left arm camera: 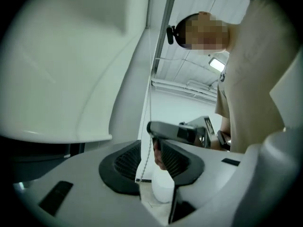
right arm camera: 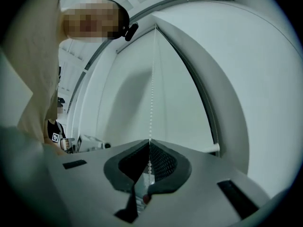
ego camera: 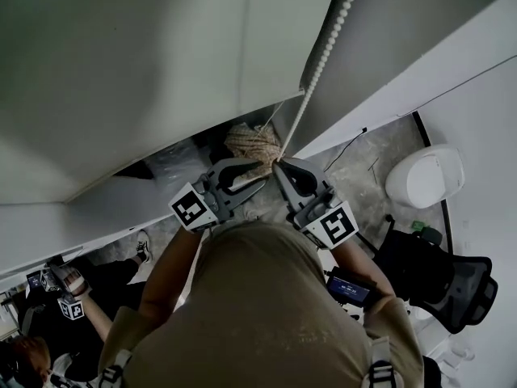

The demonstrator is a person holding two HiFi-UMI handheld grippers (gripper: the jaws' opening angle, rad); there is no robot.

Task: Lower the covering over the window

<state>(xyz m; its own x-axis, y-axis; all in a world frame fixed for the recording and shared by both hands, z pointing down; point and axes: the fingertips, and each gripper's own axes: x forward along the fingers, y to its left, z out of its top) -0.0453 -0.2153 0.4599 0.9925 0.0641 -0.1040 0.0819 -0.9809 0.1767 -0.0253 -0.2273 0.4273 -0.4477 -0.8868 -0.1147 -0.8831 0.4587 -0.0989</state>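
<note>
The step in hand looks like the pull on the chain (ego camera: 323, 55), which climbs from the grippers toward one o'clock in the head view. Your right gripper (ego camera: 280, 168) has its jaws pinched on the beads at the very tip; its own view shows the chain entering where the pads meet. Your left gripper (ego camera: 261, 175), just at nine o'clock of it, has its jaws apart, with a strand of chain running through the gap unclamped. The blind (ego camera: 121, 71) fills the upper left, with a dark strip of window (ego camera: 166, 164) below its lower edge, so lowering looks part done. Next, I judge, draw the right down steadily, then close the left higher up
</note>
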